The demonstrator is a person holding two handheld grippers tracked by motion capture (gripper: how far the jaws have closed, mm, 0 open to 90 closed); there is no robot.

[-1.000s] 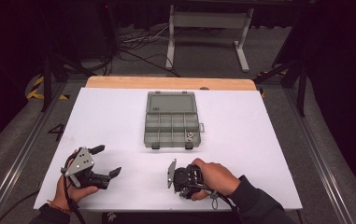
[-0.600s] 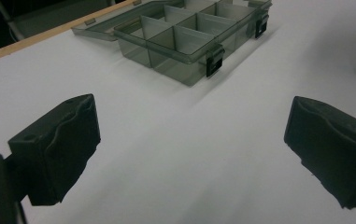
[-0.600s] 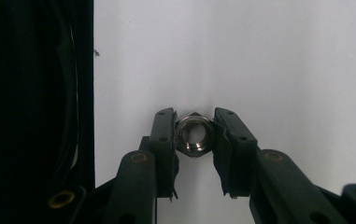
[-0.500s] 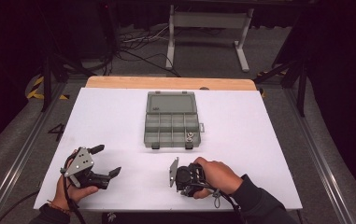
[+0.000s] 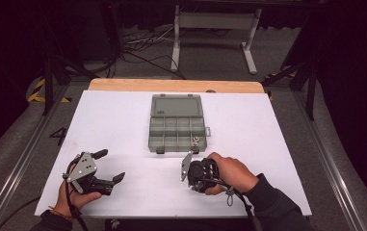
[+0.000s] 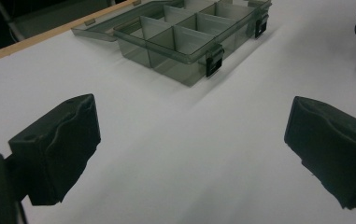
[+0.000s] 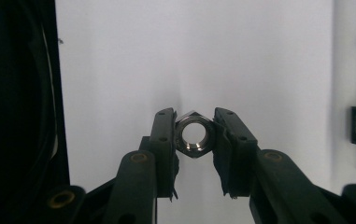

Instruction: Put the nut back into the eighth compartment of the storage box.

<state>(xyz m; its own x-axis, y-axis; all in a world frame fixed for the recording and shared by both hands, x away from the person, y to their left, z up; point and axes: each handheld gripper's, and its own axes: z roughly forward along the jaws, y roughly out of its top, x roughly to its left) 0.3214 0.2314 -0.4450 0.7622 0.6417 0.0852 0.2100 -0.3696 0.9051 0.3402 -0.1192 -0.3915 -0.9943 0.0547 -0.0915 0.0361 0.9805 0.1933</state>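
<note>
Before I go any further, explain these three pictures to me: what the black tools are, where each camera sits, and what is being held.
A person sits at a white table, holding a hand-operated black two-jaw gripper in each hand. The high view looks down from above; the other two cameras ride on the grippers, looking along their fingers. On the table lies an open grey translucent plastic compartment box, lid folded back, with something small in its near right compartment. The left gripper is open and holds nothing. The right gripper is shut on a silver hexagonal metal nut, pinched between its fingers above the table, near the box.
</note>
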